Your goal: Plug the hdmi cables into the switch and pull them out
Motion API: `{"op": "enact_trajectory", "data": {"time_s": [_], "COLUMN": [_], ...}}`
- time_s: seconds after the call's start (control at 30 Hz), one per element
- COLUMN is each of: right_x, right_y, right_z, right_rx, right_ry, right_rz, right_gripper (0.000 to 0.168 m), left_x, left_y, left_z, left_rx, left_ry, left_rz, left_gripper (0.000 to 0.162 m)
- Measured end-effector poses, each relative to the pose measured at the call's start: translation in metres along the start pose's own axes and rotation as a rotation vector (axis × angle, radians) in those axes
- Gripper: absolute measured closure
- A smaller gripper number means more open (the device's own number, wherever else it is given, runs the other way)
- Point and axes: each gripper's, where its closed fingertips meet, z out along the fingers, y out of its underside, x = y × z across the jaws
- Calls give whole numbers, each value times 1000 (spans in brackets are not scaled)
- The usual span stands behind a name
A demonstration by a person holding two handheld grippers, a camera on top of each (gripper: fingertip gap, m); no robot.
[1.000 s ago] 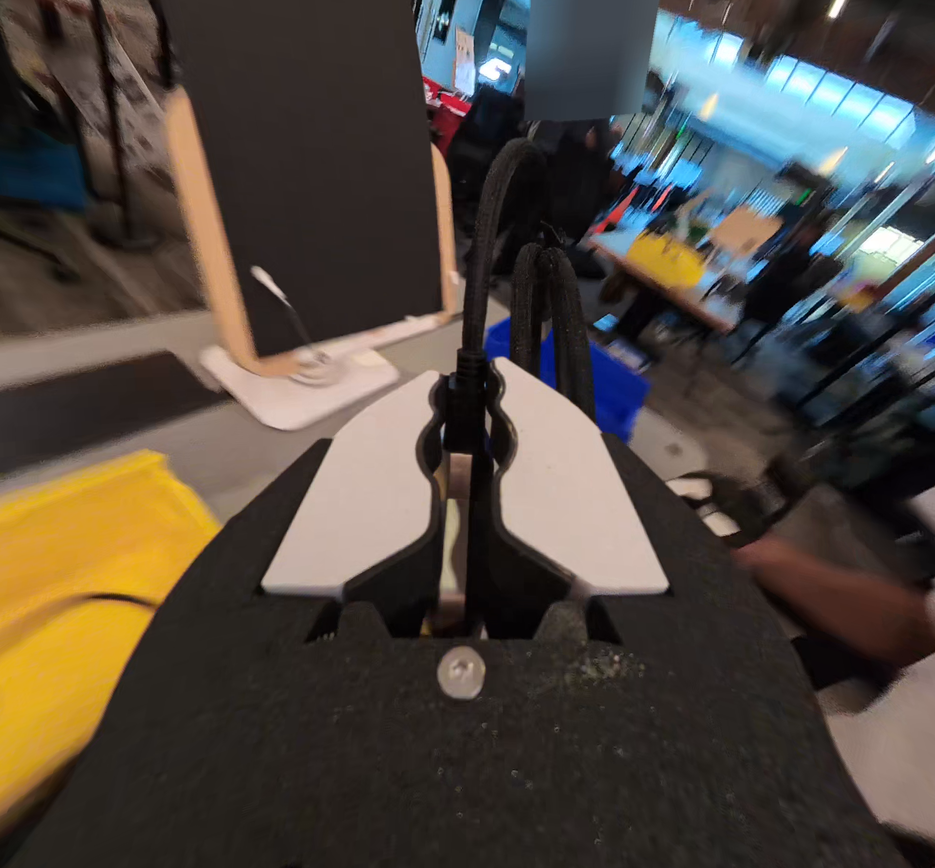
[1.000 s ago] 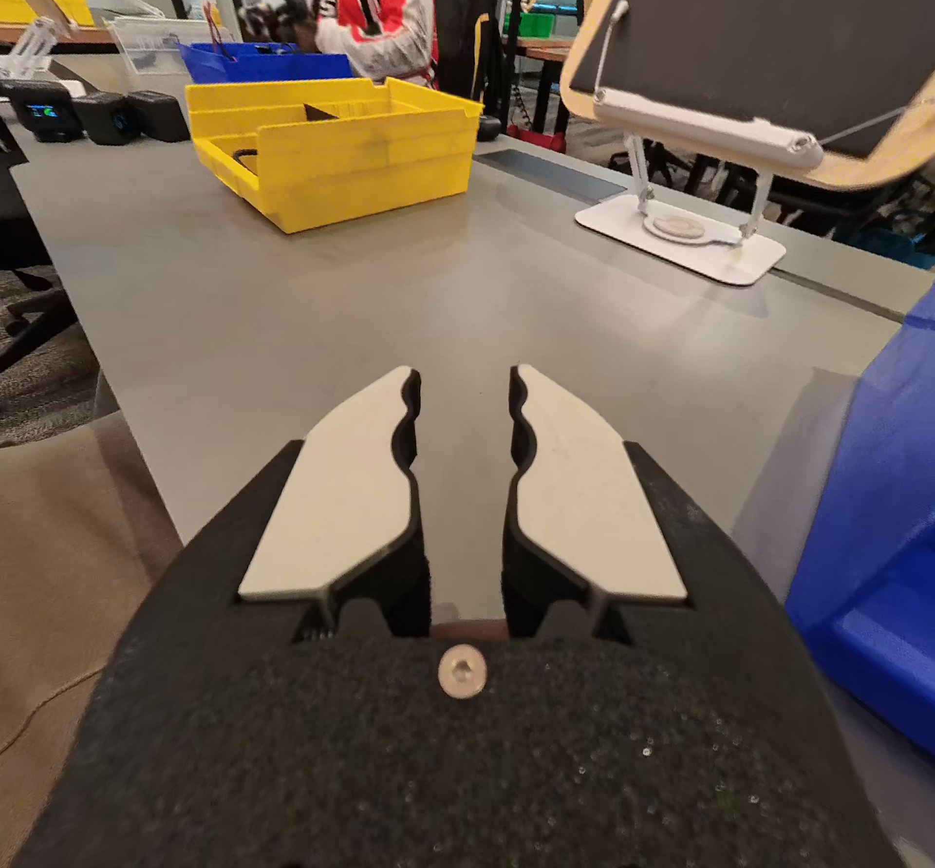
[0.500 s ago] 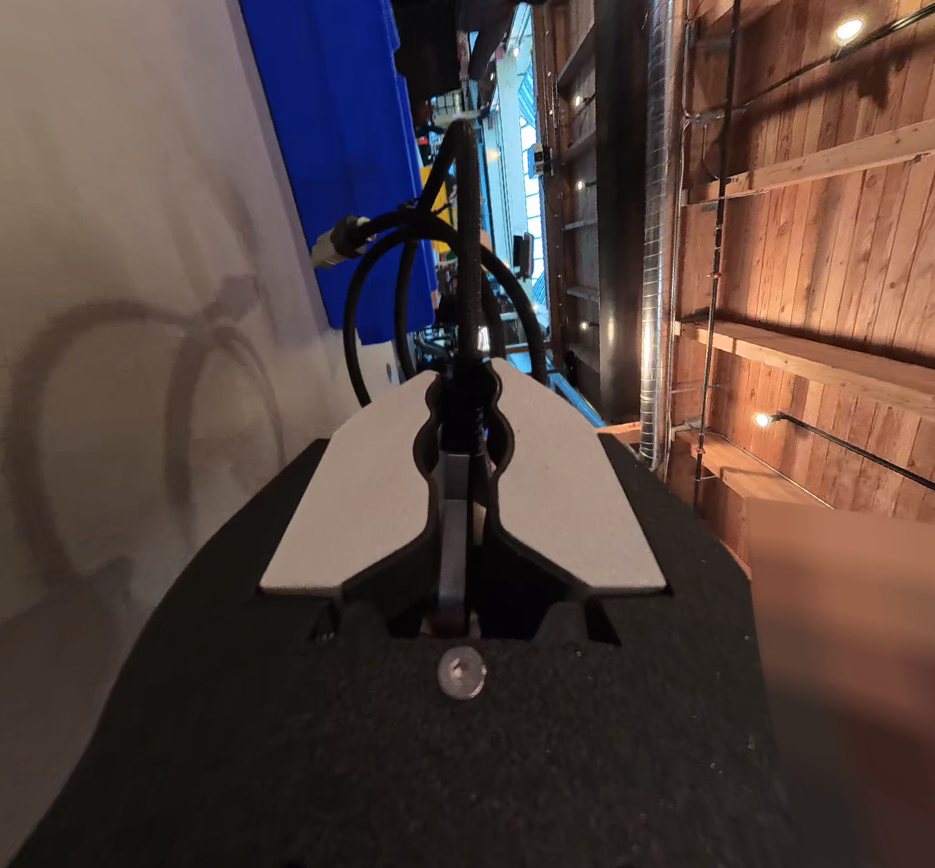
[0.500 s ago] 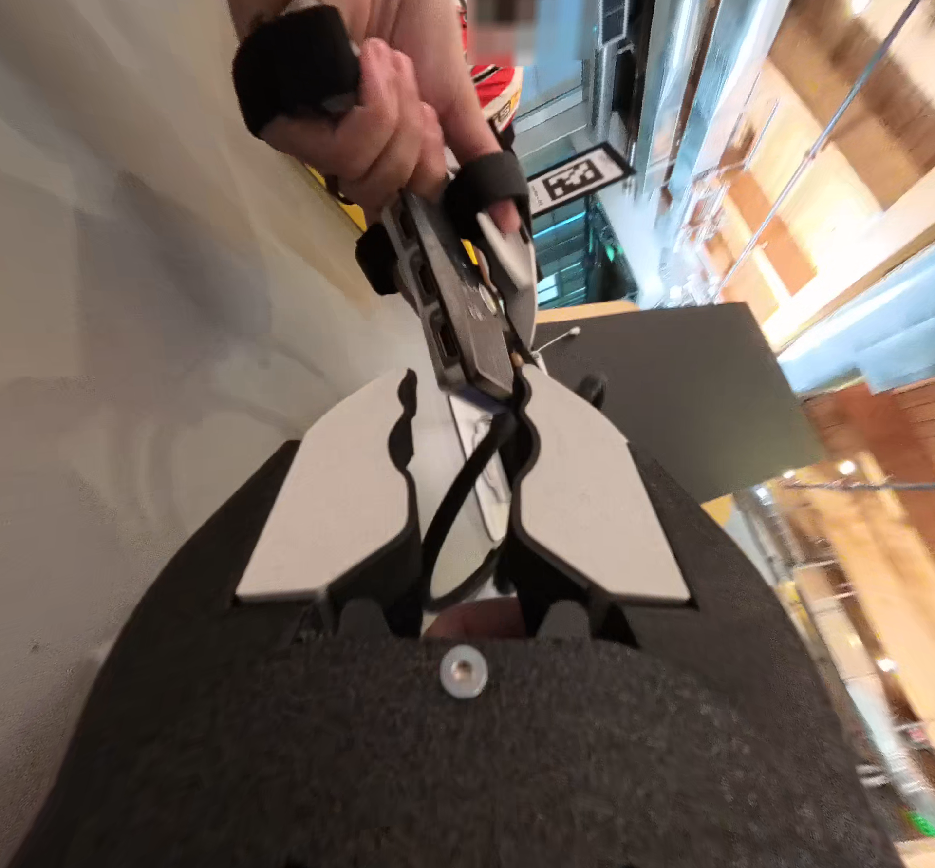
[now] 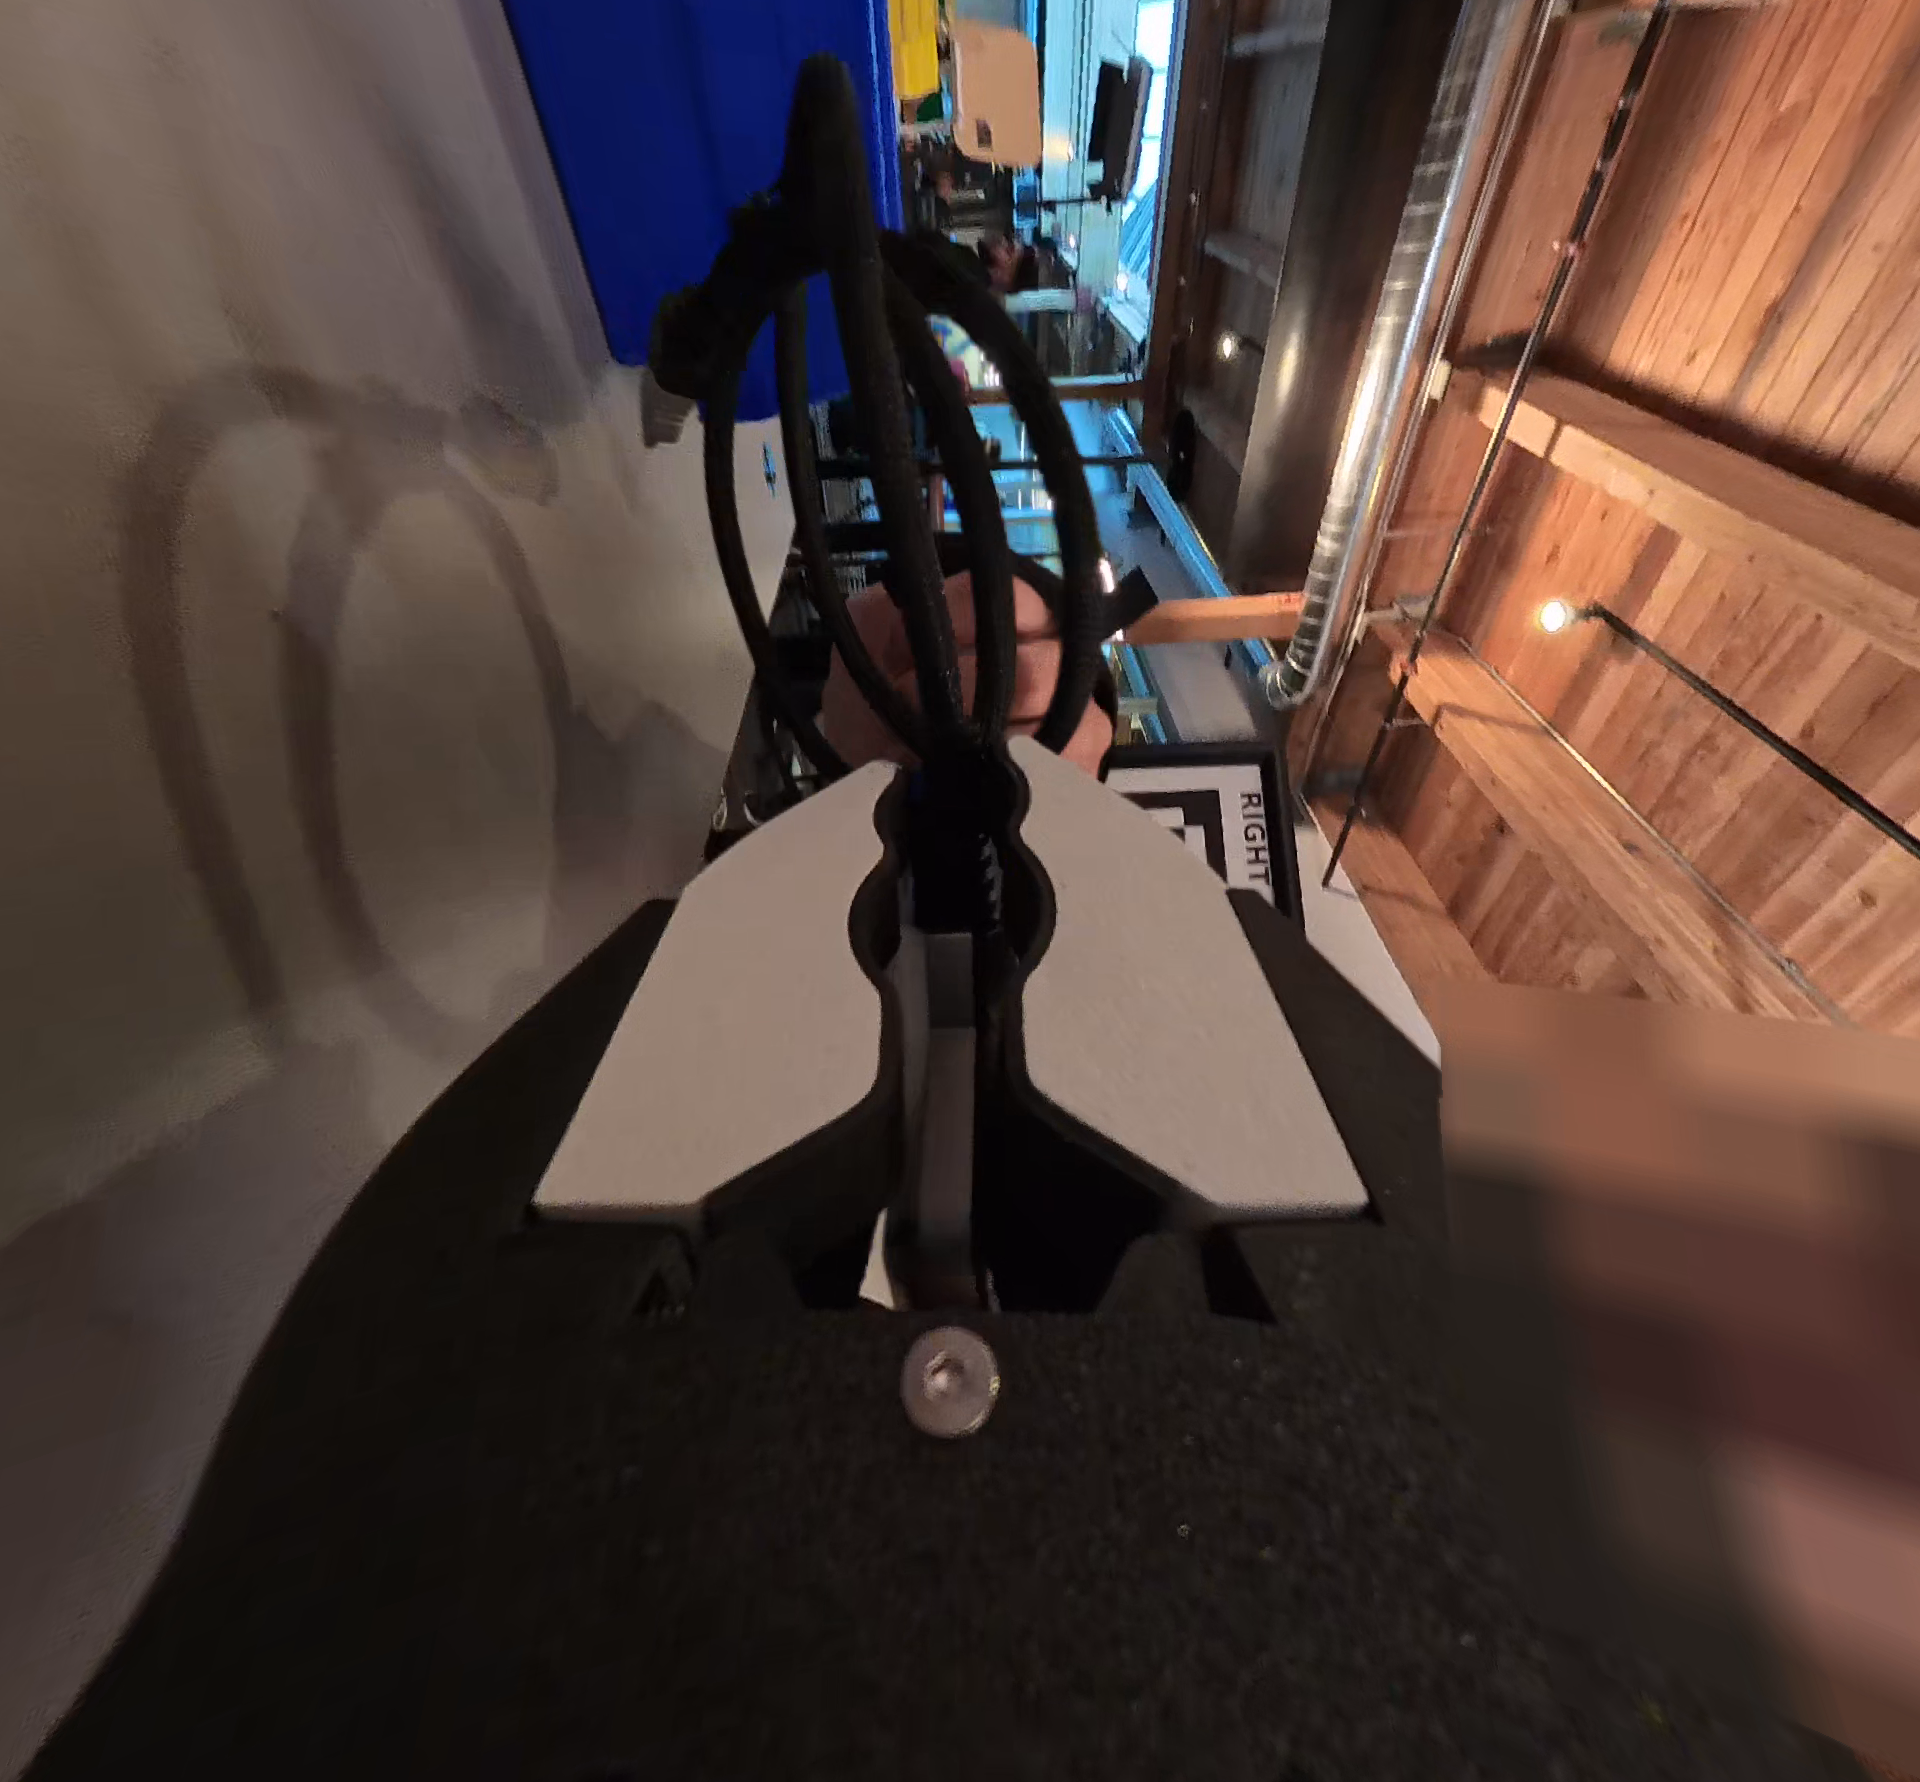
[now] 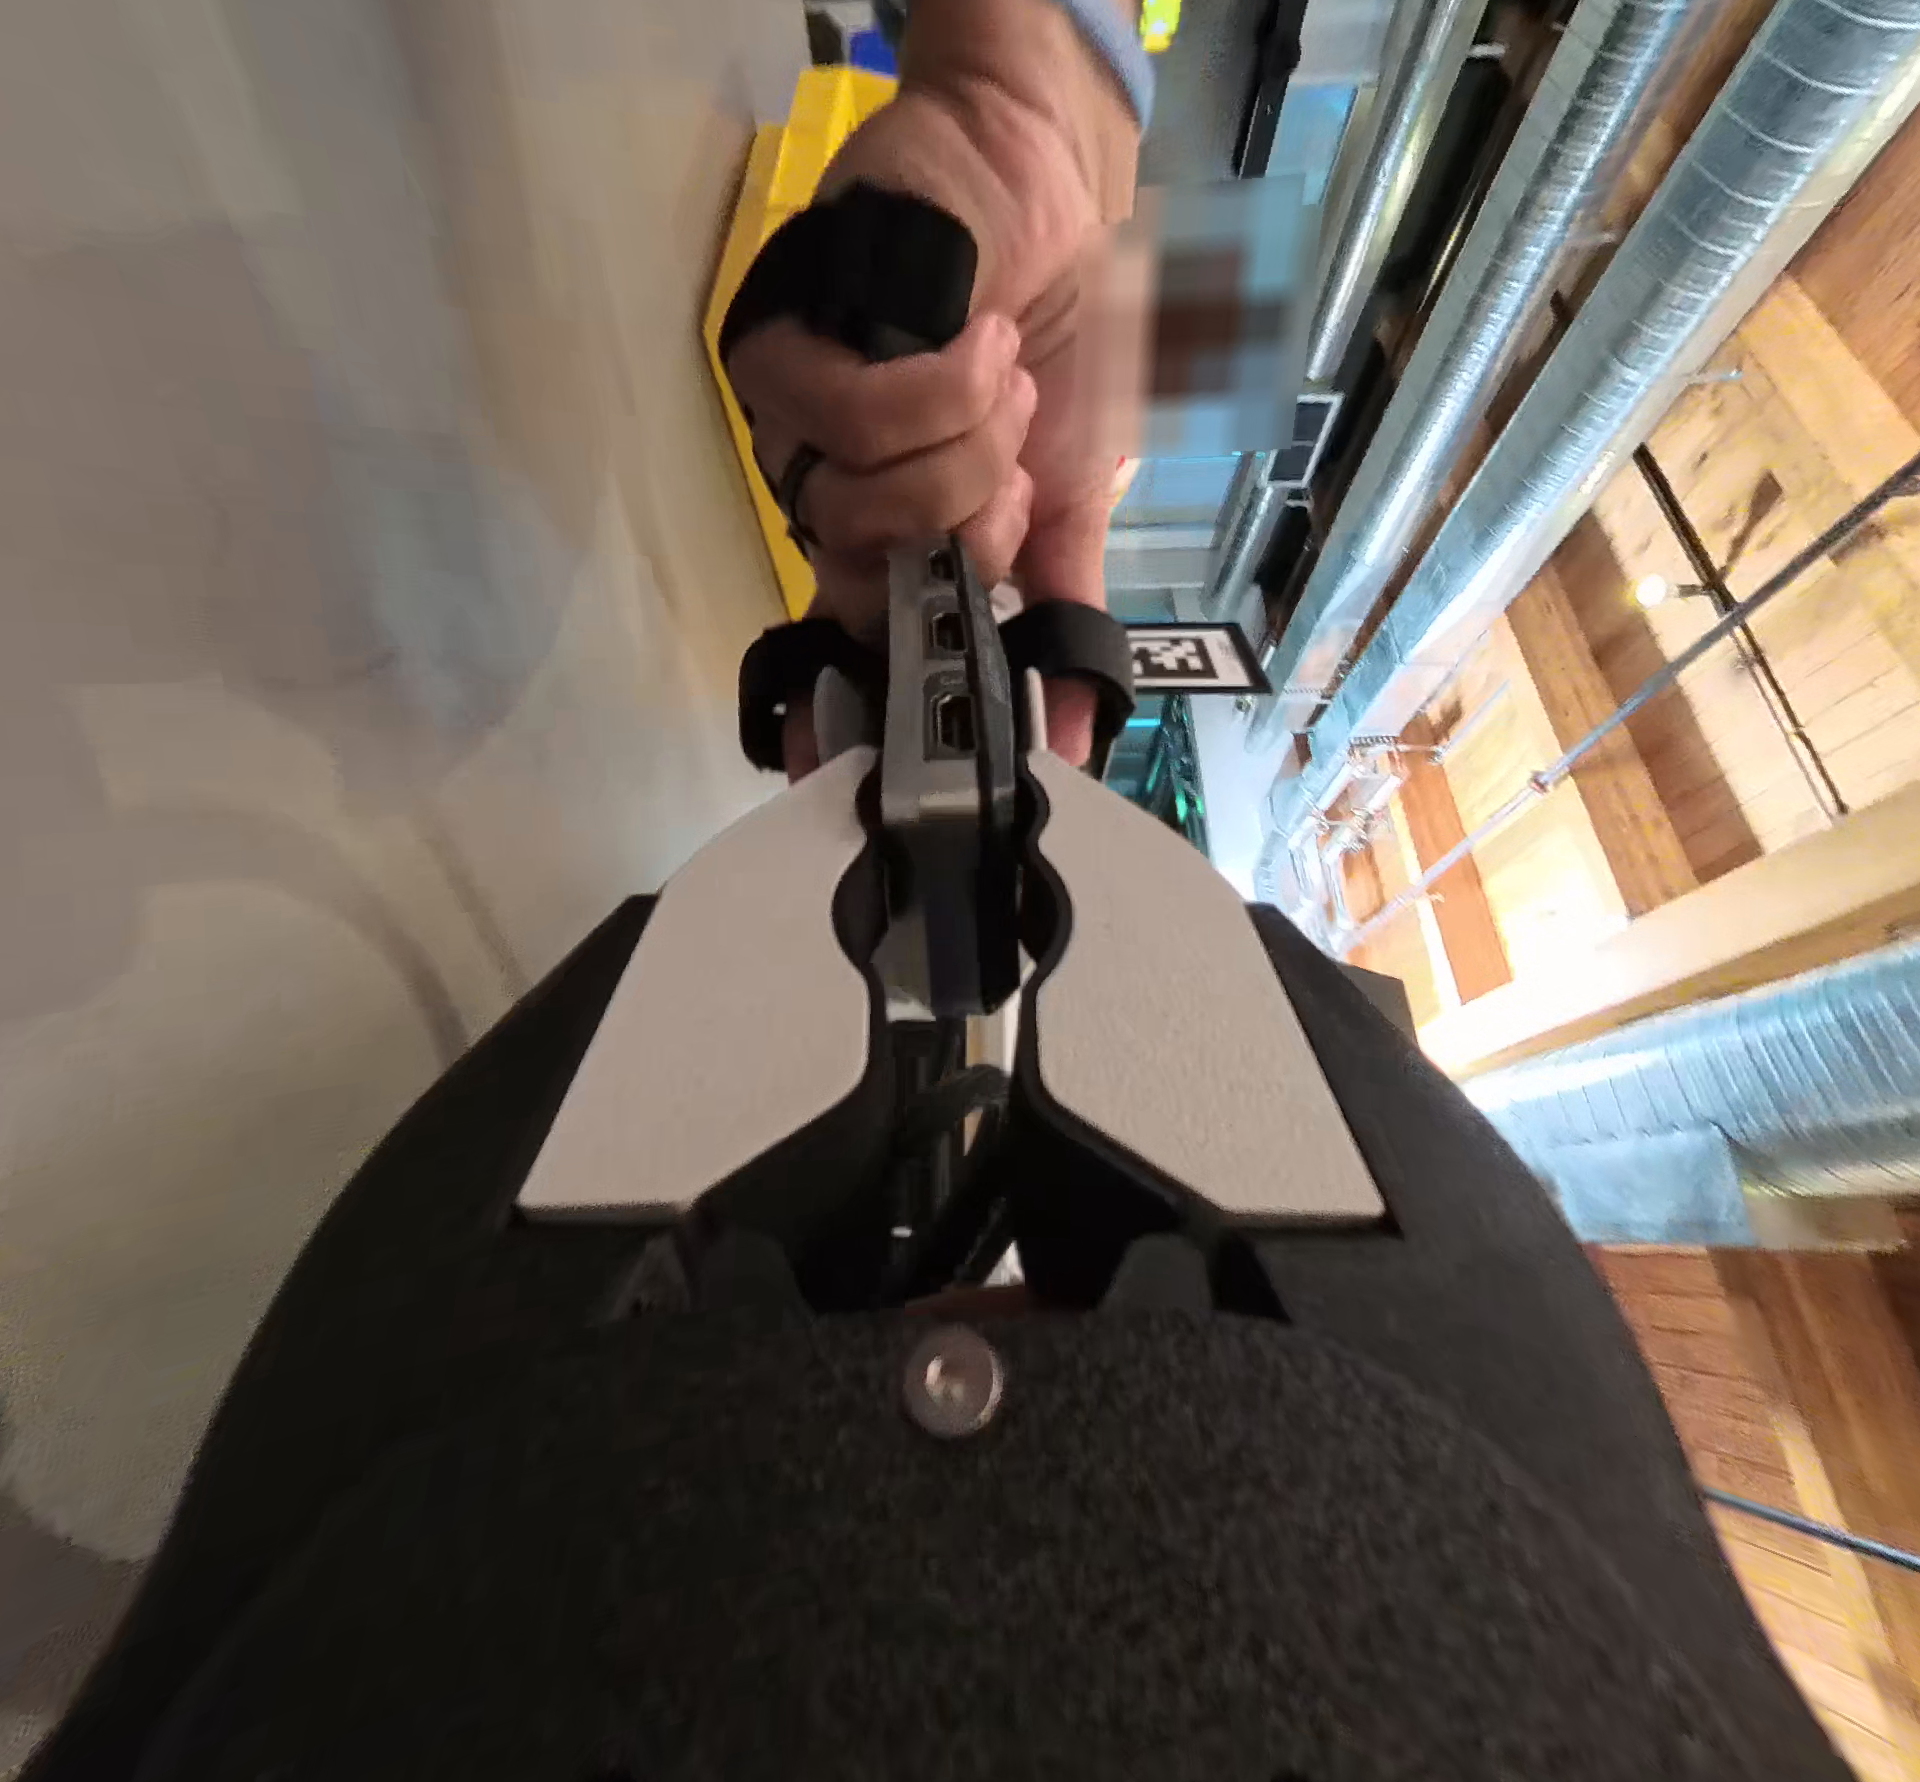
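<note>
Both views are rolled sideways, with the grey table on the left. My left gripper [image 5: 951, 776] is shut on the plug end of a black braided HDMI cable [image 5: 831, 278], which coils in loops ahead of it. The cable's free plug [image 5: 665, 413] hangs at the far left of the coil. My right gripper [image 6: 951, 776] is shut on the flat grey and black switch [image 6: 940, 724], held edge-on with its row of ports facing me. A short black lead [image 6: 945, 1140] runs from the switch back between the fingers. The two grippers face each other closely.
A blue bin [image 5: 675, 70] stands on the table [image 5: 260, 278] beyond the cable. A hand [image 6: 935, 330] with black straps holds the left gripper just past the switch. A yellow bin [image 6: 769, 226] sits behind it. Another hand [image 5: 935, 652] and a marker card [image 5: 1226, 828] show behind the coil. The gap from one gripper's tips to the other's is roughly 6 centimeters.
A second ago the right gripper was open and empty over the table. Both grippers have since rolled sideways, and the right one has closed on the switch. The left gripper still holds the cable.
</note>
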Motion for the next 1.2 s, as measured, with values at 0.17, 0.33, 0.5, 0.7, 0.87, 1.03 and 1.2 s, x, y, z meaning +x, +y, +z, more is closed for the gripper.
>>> {"op": "enact_trajectory", "data": {"time_s": [0.17,0.33,0.5,0.7,0.87,1.03,1.2], "right_x": [11,3,-15,-47,-52,-54,-56], "right_y": [5,52,101,113,93,85,84], "right_z": [5,29,75,103,99,100,101], "right_rx": [-4,-81,-140,-123,-53,-25,-16], "right_ry": [32,1,-10,22,17,-2,-12], "right_rz": [149,223,237,226,177,181,184], "right_gripper": [148,148,148,148,148,148,148], "left_x": [6,36,31,-43,-34,-42,-30], "left_y": [-9,-43,37,144,146,140,135], "left_z": [-12,-81,-116,-111,-136,-157,-163], "left_rx": [-62,242,508,636,645,640,644], "left_ry": [-95,-426,-645,-799,-919,-1032,-937], "left_rz": [244,704,877,865,945,948,967], "left_gripper": [135,133,131,123,118,120,125]}}
